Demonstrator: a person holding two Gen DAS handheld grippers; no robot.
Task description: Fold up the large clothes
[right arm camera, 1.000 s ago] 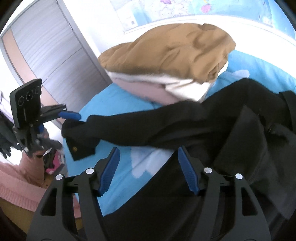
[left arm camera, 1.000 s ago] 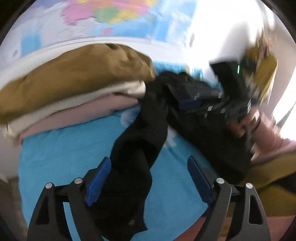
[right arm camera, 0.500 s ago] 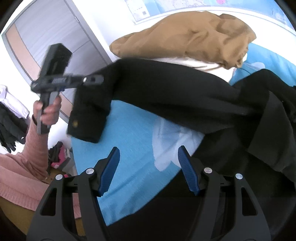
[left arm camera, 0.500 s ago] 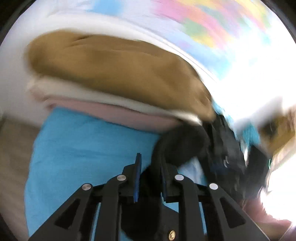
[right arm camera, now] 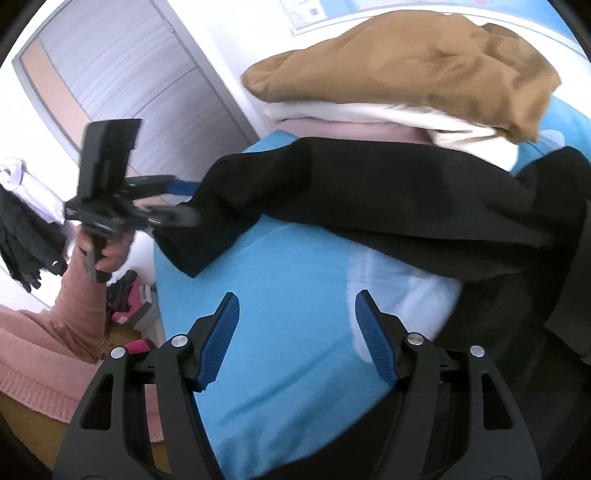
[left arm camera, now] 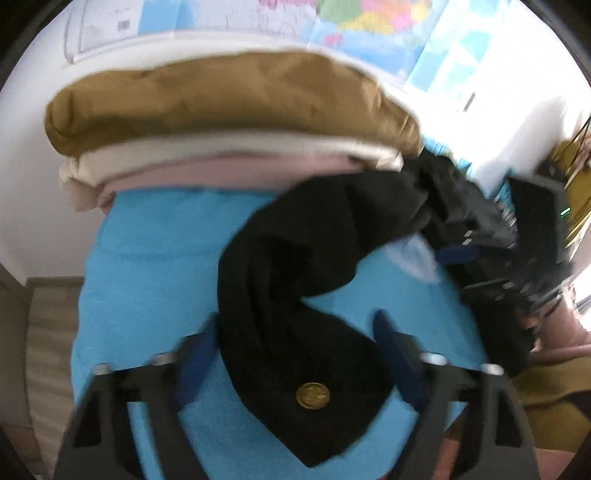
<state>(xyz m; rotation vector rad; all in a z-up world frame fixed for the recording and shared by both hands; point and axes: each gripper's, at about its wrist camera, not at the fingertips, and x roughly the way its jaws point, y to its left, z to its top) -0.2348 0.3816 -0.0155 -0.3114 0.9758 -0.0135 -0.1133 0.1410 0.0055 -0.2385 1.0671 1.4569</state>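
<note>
1. A long black coat with a round gold button (left arm camera: 312, 395) on its sleeve lies across the table with the bright blue cover (left arm camera: 147, 258).
2. The black sleeve (left arm camera: 295, 258) runs from the coat's crumpled body at the right down towards the table's near end. The cuff with the button lies flat on the blue cover.
3. The left claw (left arm camera: 295, 350) is spread. Its two blue pads have just been moving apart, and the black sleeve sits between them. The picture is blurry there, so I cannot tell if the left pad brushes the cloth.
4. From the other side, the sleeve end droops over the table edge right by the left claw's fingers (right arm camera: 177, 188).
5. A hand (right arm camera: 110, 251) in a pink knitted sleeve (right arm camera: 81, 306) holds that claw's handle.
6. The right claw (right arm camera: 295, 339) is spread wide too. Nothing is between its blue pads; only blue cover and a white cloud print (right arm camera: 399, 295) show below it.
7. At the far end of the table sits a pile of folded clothes: a big brown one (left arm camera: 221, 99) on top, a cream one (left arm camera: 221, 151) under it, and a pale pink one (left arm camera: 221, 177) at the bottom. The black coat touches the pile's lower edge.
8. A colourful map (left arm camera: 369, 22) hangs on the wall behind the pile.
9. Grey cupboard doors (right arm camera: 129, 74) stand off to the left.
</note>
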